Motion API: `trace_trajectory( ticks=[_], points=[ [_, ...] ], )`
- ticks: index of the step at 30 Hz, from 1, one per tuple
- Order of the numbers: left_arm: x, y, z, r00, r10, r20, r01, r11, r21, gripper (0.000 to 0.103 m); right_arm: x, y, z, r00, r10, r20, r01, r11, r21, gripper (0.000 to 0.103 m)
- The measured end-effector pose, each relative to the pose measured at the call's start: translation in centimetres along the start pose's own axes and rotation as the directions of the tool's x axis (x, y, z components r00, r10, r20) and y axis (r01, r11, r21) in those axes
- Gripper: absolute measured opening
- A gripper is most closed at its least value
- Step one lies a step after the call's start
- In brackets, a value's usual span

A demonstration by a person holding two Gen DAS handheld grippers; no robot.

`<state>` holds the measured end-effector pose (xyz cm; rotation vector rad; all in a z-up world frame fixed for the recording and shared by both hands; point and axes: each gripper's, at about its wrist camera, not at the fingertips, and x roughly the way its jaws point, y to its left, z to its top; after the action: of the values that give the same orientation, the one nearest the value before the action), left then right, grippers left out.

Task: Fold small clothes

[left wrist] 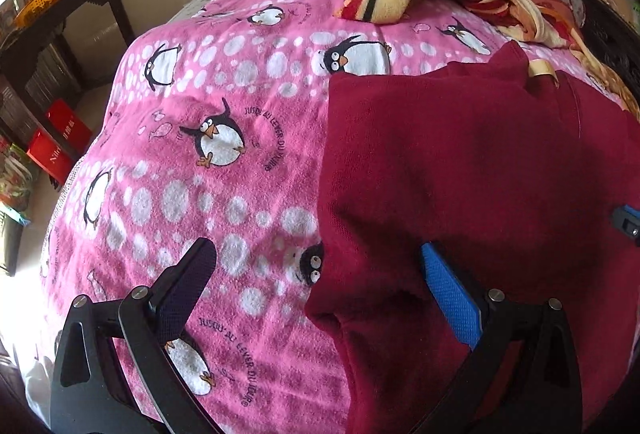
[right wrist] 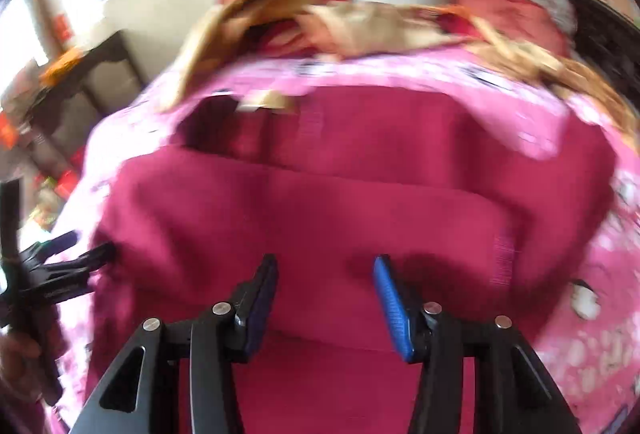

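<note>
Right gripper (right wrist: 326, 304) half-open, empty, over near middle of maroon garment (right wrist: 320, 202). Garment flat on pink blanket (left wrist: 224, 138), long axis left-right. Left gripper (left wrist: 320, 298) wide, empty, straddling garment's left edge.

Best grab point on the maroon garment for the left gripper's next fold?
Probably the maroon garment's left edge, low down, where the corner bunches up off the penguin blanket. Come in from the blanket side: the open left gripper already straddles that edge, so one finger can slide under. The rest lies flat, offering little to pinch.
</note>
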<state>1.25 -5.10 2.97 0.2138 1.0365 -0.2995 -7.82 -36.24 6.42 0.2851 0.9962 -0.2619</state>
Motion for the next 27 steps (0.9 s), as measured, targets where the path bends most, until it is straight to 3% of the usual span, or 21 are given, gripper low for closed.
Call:
trace_trajectory(
  ticks=[1, 3, 6, 9, 11, 14, 16, 19, 23, 26, 27],
  points=[
    [-0.3, -0.1, 0.1, 1.000, 0.006, 0.003, -0.006, 1.000, 0.002, 0.102, 0.7, -1.2, -0.2, 0.999, -0.014, -0.033, 0.014, 1.000, 0.016, 0.048],
    [-1.3, -0.4, 0.3, 0.999, 0.017, 0.036, -0.018, 1.000, 0.013, 0.102, 0.6, -2.7, -0.4, 0.998, 0.049, -0.049, -0.047, 0.998, 0.040, 0.047],
    [-3.0, -0.6, 0.5, 0.996, 0.031, 0.085, -0.033, 0.999, 0.029, 0.102, -2.8, -4.8, 0.3, 0.994, 0.096, 0.061, -0.101, 0.991, 0.091, 0.047],
    [-4.1, -0.9, 0.9, 0.995, -0.002, 0.099, -0.001, 1.000, 0.029, 0.102, -5.5, -9.1, 1.2, 0.986, 0.023, 0.168, -0.057, 0.978, 0.201, 0.050],
    [-4.5, -1.5, 1.0, 0.995, -0.020, 0.097, 0.017, 0.999, 0.033, 0.102, -5.9, -13.5, 1.7, 0.985, -0.086, 0.152, 0.031, 0.941, 0.337, 0.050],
    [-4.4, -2.3, 1.0, 0.996, -0.034, 0.082, 0.031, 0.999, 0.041, 0.102, -4.9, -20.8, 2.2, 0.978, -0.158, 0.134, 0.065, 0.849, 0.525, 0.050],
    [-4.1, -2.8, 0.8, 0.997, -0.036, 0.066, 0.033, 0.998, 0.046, 0.102, -3.8, -25.6, 2.4, 0.981, -0.154, 0.117, 0.049, 0.783, 0.620, 0.050],
    [-3.5, -3.3, 0.9, 0.999, -0.023, 0.046, 0.021, 0.998, 0.051, 0.102, -1.6, -30.9, 3.1, 0.992, -0.084, 0.094, -0.007, 0.707, 0.707, 0.050],
    [-2.9, -3.7, 1.4, 1.000, -0.006, 0.029, 0.005, 0.999, 0.048, 0.102, 1.1, -33.8, 4.1, 0.993, -0.092, 0.077, 0.004, 0.669, 0.743, 0.050],
    [-2.8, -3.9, 1.6, 1.000, 0.002, 0.028, -0.004, 0.999, 0.048, 0.102, 2.4, -34.8, 4.9, 0.988, -0.051, 0.149, -0.081, 0.649, 0.756, 0.050],
    [-2.8, -4.0, 1.6, 1.000, 0.005, 0.030, -0.007, 0.999, 0.050, 0.102, 2.7, -34.9, 5.0, 0.986, -0.043, 0.164, -0.097, 0.646, 0.757, 0.044]
  ],
)
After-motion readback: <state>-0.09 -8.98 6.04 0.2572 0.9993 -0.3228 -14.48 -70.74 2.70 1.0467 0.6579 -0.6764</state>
